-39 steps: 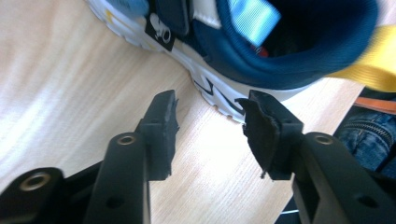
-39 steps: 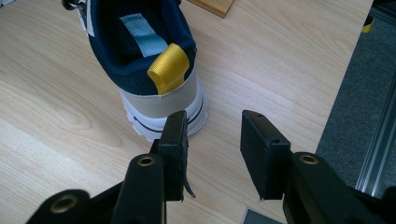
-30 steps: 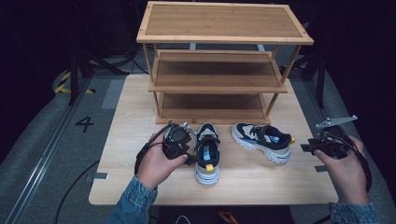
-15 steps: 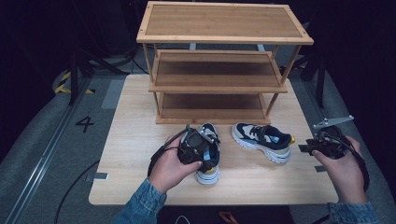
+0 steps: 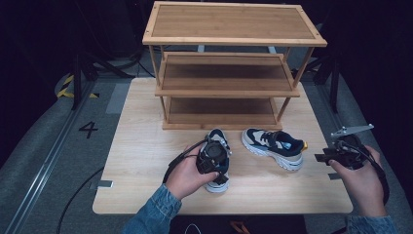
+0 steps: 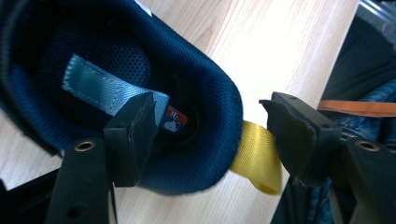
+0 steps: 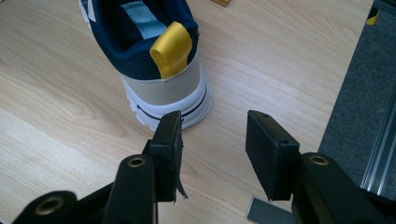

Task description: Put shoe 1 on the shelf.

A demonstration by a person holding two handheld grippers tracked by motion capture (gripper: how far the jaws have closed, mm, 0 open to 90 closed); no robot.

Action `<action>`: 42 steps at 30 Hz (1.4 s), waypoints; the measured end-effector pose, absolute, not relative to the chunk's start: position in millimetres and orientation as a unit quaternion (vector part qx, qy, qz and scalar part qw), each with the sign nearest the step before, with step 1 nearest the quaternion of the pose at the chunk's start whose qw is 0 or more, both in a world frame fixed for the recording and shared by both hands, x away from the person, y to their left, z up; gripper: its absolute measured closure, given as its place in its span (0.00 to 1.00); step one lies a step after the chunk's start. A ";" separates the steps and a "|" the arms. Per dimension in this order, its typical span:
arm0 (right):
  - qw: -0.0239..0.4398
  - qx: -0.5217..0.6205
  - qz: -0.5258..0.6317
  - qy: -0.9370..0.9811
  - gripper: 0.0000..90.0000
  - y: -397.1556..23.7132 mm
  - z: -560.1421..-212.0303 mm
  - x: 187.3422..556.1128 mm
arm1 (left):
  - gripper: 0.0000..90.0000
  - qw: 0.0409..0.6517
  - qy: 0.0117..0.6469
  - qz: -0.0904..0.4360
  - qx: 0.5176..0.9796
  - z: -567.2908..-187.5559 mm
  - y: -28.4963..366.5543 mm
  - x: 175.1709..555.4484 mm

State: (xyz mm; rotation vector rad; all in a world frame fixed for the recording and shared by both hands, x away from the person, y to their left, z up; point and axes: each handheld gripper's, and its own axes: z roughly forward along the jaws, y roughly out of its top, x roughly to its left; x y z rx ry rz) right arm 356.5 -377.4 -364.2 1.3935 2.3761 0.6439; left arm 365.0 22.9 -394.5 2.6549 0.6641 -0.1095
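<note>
Navy mesh lines the collar of the near shoe (image 6: 140, 93), and we have our left gripper (image 6: 210, 135) straddling its heel: one of the jaws sits inside the opening by the pale blue tongue strip and a small red label, the other stands outside, past the yellow pull loop (image 6: 259, 161). These jaws have just been opening and now stand wide, with the padded heel collar between them but neither pad pressing on it, so we judge the step in hand to be the grasp of this shoe, not yet made. From above, our left hand (image 5: 187, 175) covers the back of that shoe (image 5: 216, 139), which stands on the table (image 5: 141, 146) with its toe toward the wooden shoe rack (image 5: 234, 24). Next we would need to close the jaws on the heel collar, firmly enough that the soft padding does not slip out, then lift and carry the shoe toward one of the rack's shelves, which all look bare. Our right gripper (image 7: 212, 140) hangs with its jaws open and nothing between them, just behind the heel of the second shoe (image 7: 159, 70), apart from it. That shoe (image 5: 272, 146) lies to the right of the first, near the rack's foot, turned at an angle. Both shoes match: chunky white soles, beige heel panels, navy uppers, and a yellow loop at the back.
</note>
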 end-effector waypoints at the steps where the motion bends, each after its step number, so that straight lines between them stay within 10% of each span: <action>1: 0.155 0.488 0.225 0.829 0.64 -377.7 -364.4 356.2 | 0.38 0.199 0.235 -0.039 0.951 -396.3 21.9 365.8; 22: 0.150 0.489 0.224 0.830 0.64 -379.0 -365.8 356.2 | 0.71 0.192 0.205 -0.026 0.959 -406.4 10.9 364.0; 42: 0.160 0.493 0.236 0.822 0.64 -388.4 -358.2 352.4 | 0.71 0.184 0.191 0.042 0.963 -363.7 7.4 378.0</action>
